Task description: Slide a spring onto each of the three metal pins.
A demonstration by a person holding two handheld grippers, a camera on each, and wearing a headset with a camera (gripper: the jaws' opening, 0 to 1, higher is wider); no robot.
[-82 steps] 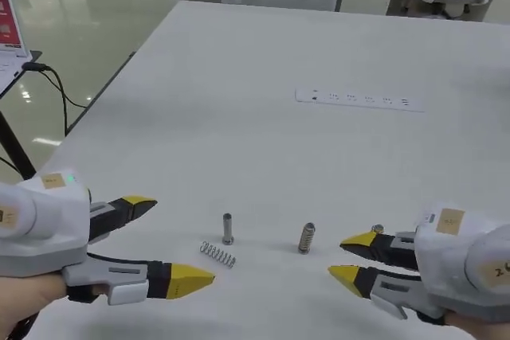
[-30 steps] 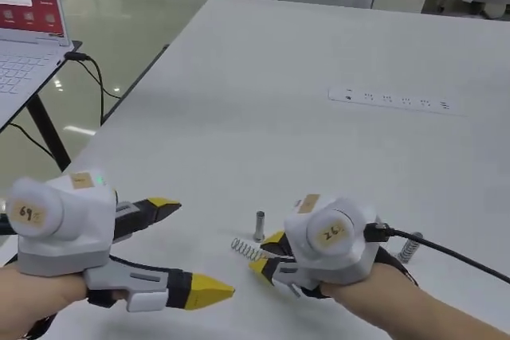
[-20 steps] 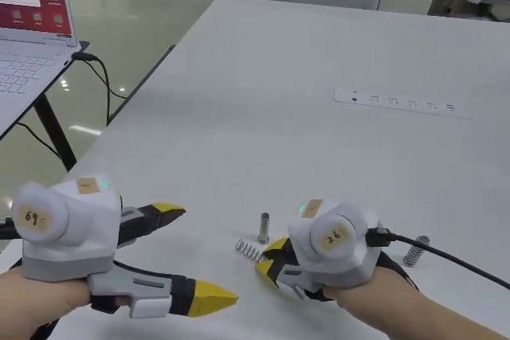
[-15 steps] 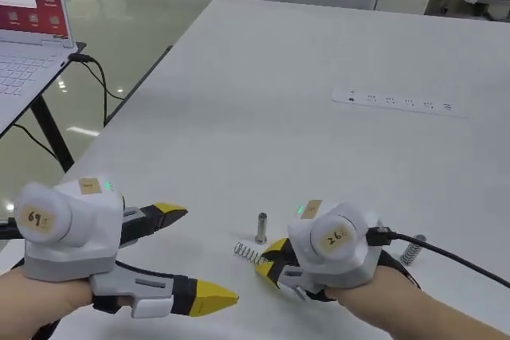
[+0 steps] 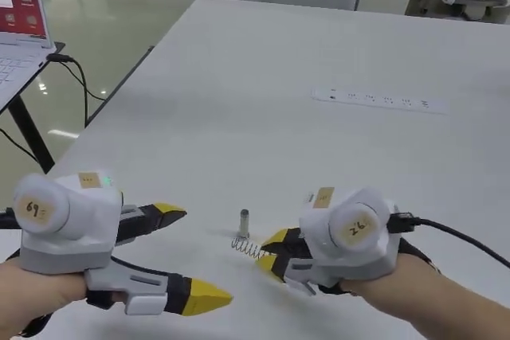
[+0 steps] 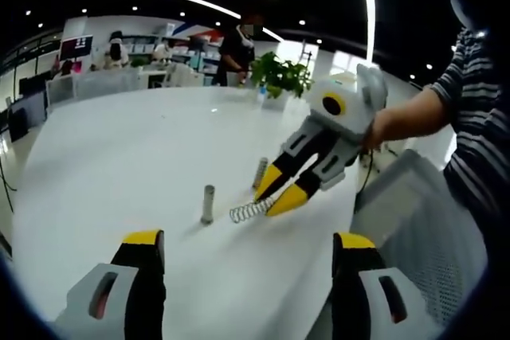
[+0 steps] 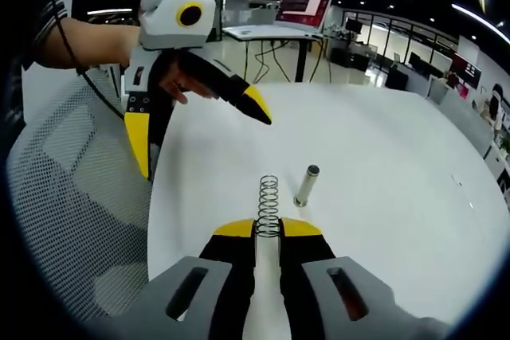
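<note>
Near the front edge of the white table (image 5: 279, 117), the right gripper (image 5: 269, 250) is pinching one end of a loose spring (image 5: 245, 246) between jaws drawn almost together, so the coil is sticking straight out ahead of the tips. Holding it by the tail this way is leaving the far end free to go over a pin. That far end is lying low, just beside the foot of an upright bare pin (image 5: 244, 220), not yet above its head. The spring is looking nearly level, so it will probably need lifting and tipping upright before it can drop on. The left gripper (image 5: 194, 255) is hovering off to the left with its jaws spread wide and nothing between them, seemingly waiting clear of the work or ready to steady the pin. Behind the right gripper, in the left gripper view, a second pin (image 6: 260, 173) is standing; whether it is carrying a spring is too small to tell.
</note>
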